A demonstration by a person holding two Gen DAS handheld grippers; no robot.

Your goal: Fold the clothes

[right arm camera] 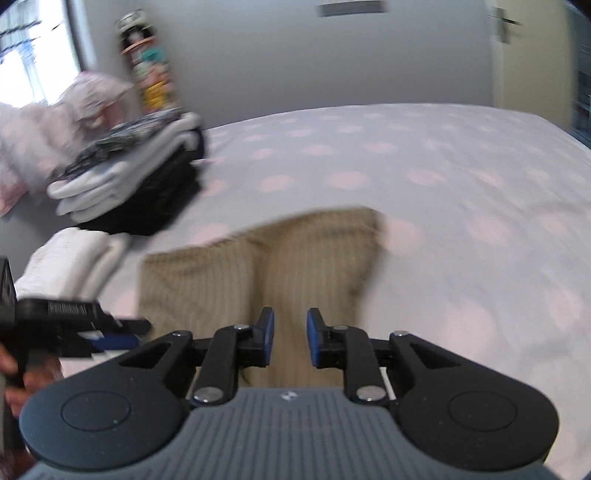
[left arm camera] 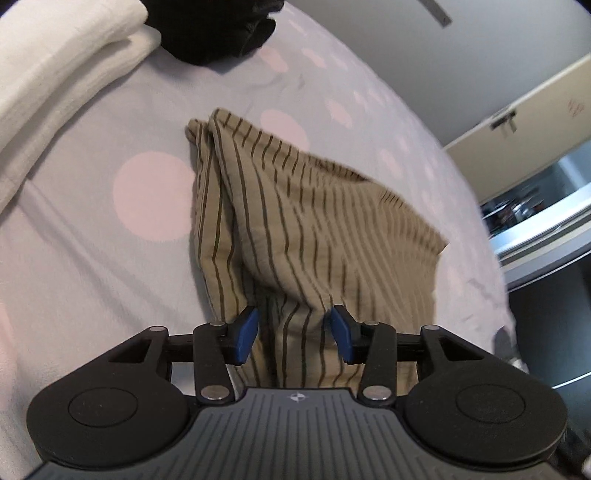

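Note:
A tan garment with thin dark stripes (left arm camera: pixel 314 221) lies folded on the grey bedsheet with pink dots (left arm camera: pixel 92 288). My left gripper (left arm camera: pixel 294 332) is at its near end. A raised fold of the cloth fills the gap between the blue pads, so it is shut on the fabric. The right wrist view is blurred. There the same garment (right arm camera: pixel 258 258) lies just ahead of my right gripper (right arm camera: pixel 290 339), whose jaws stand apart with nothing pressed between them. The left gripper (right arm camera: pixel 125 332) shows at the garment's near left corner.
Folded white cloth (left arm camera: pixel 55 74) and a black garment (left arm camera: pixel 214 29) lie at the far left of the bed. A stack of folded clothes (right arm camera: pixel 129 177) sits beyond them. The bed's edge and a cupboard (left arm camera: pixel 517 129) are on the right. A hand (right arm camera: pixel 11 369) holds the left gripper.

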